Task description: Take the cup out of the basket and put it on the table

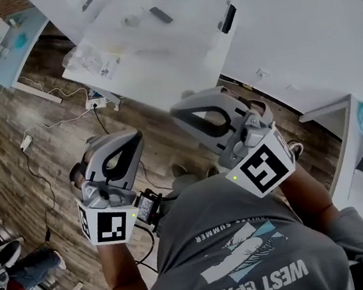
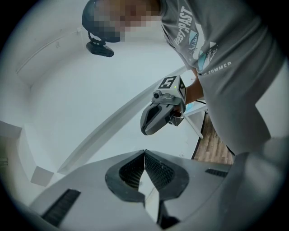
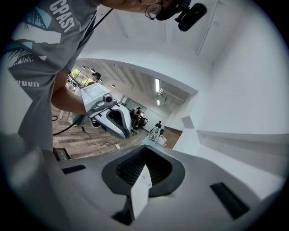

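Observation:
No cup and no basket show in any view. In the head view the person holds both grippers close to the chest, above the wood floor. My left gripper point(image 1: 119, 143) is shut with nothing in it; in its own view the ribbed pads point(image 2: 135, 169) meet along one line point(image 2: 144, 153). My right gripper point(image 1: 187, 110) is also shut and empty, its jaws closed together point(image 3: 145, 152). Each gripper sees the other hanging in the air: the right gripper point(image 2: 148, 127) in the left gripper view, the left gripper point(image 3: 123, 132) in the right gripper view.
A white table point(image 1: 176, 61) stands ahead with a clear plastic bag point(image 1: 92, 59), a dark bar point(image 1: 161, 14) and a black device point(image 1: 228, 18) on it. Cables point(image 1: 45, 126) trail over the wood floor. A second white table point(image 1: 353, 150) is at the right.

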`<state>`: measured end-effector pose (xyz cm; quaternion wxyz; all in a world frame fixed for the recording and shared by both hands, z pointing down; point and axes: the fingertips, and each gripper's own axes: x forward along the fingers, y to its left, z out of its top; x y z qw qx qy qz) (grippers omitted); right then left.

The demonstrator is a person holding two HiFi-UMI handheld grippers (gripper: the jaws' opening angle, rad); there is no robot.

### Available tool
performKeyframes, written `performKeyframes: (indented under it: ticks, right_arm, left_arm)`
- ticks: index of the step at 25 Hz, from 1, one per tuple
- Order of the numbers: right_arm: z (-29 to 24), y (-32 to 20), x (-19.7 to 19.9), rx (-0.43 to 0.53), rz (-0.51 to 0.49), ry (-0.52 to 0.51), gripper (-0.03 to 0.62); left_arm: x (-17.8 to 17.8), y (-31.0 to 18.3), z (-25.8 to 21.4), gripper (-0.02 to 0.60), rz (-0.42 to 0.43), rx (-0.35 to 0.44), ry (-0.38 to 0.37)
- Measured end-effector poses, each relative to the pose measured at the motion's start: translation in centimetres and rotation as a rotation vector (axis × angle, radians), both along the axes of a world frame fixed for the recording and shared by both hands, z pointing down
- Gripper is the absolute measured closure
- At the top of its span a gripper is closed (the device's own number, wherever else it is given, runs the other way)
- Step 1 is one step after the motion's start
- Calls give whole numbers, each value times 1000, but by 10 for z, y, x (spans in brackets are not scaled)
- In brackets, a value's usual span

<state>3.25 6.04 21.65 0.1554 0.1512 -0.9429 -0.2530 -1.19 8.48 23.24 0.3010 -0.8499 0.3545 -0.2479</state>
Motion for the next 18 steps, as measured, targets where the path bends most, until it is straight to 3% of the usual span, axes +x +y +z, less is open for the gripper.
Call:
performKeyframes:
  ticks: [10, 18]
  right_arm:
    - [-5, -40, -34, 34, 101, 7, 582]
    - [-3, -71, -39, 24, 111, 20, 582]
  left_arm:
    - [-39, -38, 0, 572, 92, 26, 18]
    - [-44, -66, 7, 572, 105, -2, 28]
